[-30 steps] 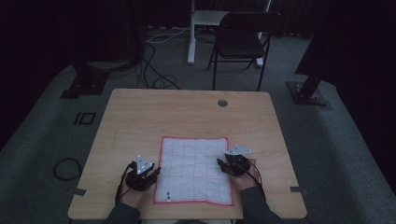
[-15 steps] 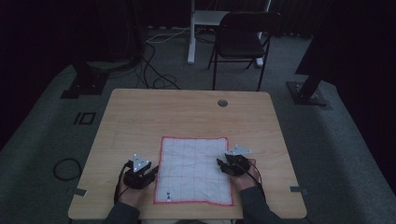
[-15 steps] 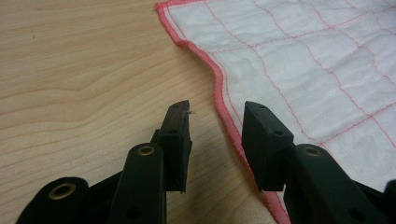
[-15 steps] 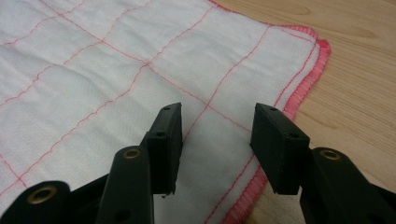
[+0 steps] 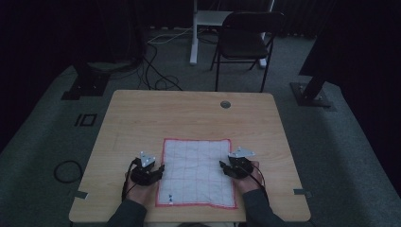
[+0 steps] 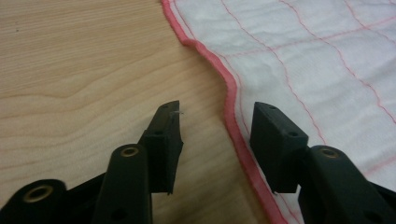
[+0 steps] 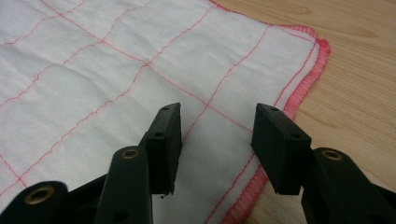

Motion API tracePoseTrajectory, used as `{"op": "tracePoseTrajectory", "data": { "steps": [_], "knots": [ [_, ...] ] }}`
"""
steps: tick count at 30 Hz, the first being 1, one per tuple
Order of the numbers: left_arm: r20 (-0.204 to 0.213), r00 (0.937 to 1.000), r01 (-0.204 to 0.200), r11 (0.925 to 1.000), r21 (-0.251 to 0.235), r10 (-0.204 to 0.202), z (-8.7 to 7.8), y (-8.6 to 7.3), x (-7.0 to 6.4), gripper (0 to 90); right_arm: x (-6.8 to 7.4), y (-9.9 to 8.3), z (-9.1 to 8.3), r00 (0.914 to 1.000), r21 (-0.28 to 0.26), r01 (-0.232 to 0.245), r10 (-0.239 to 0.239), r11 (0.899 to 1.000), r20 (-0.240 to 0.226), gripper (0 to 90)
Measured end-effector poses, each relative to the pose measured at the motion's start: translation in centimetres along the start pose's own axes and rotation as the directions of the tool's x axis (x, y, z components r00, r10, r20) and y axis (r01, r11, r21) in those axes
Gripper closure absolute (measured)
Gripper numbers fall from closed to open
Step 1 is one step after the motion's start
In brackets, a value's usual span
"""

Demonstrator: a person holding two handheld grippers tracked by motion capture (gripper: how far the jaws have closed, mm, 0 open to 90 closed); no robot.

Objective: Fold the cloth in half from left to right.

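The cloth (image 5: 196, 172), white with a red grid and red hem, lies flat on the near half of the table (image 5: 142, 118). The left gripper (image 6: 217, 121) straddles its left hem, jaws wide apart, holding nothing; the right gripper (image 7: 217, 123) hovers just inside its right hem, equally parted and empty. Probably a pinch is intended: lower each jaw pair squarely over the hem before closing.

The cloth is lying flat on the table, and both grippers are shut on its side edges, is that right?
Not quite. The cloth lies flat on the table, but the left gripper and right gripper are open; both gripper views show their jaws apart, gripping nothing.
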State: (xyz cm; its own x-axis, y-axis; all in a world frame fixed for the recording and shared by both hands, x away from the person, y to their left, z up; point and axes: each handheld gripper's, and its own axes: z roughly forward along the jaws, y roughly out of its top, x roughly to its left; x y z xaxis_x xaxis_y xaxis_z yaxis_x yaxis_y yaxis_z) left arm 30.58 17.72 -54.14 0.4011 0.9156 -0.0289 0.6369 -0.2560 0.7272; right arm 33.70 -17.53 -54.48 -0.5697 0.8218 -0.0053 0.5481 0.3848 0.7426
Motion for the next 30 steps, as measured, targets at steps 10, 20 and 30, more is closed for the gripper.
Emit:
{"op": "tracePoseTrajectory", "data": {
  "steps": [10, 20, 30],
  "knots": [
    [0.076, 0.9971, -0.005, 0.9998, 0.019, 0.003, 0.9, 1.1, -0.6, 62.6, 0.0, 0.0, 0.0, 1.0000, 0.002, 0.000, 0.000, 1.000, 0.002, 52.2],
    [0.096, 0.9948, 0.029, 0.9993, 0.025, -0.031, 0.9, 1.2, 0.2, 88.0, 0.0, 0.2, 0.1, 1.0000, 0.007, -0.005, 0.005, 1.000, 0.005, 45.8],
    [0.062, 0.9939, 0.089, 0.9955, 0.031, -0.091, 0.6, 1.2, 2.1, 88.5, 0.5, 0.7, 0.1, 1.0000, -0.010, 0.007, -0.007, 1.000, -0.001, 45.3]
  ]
}}
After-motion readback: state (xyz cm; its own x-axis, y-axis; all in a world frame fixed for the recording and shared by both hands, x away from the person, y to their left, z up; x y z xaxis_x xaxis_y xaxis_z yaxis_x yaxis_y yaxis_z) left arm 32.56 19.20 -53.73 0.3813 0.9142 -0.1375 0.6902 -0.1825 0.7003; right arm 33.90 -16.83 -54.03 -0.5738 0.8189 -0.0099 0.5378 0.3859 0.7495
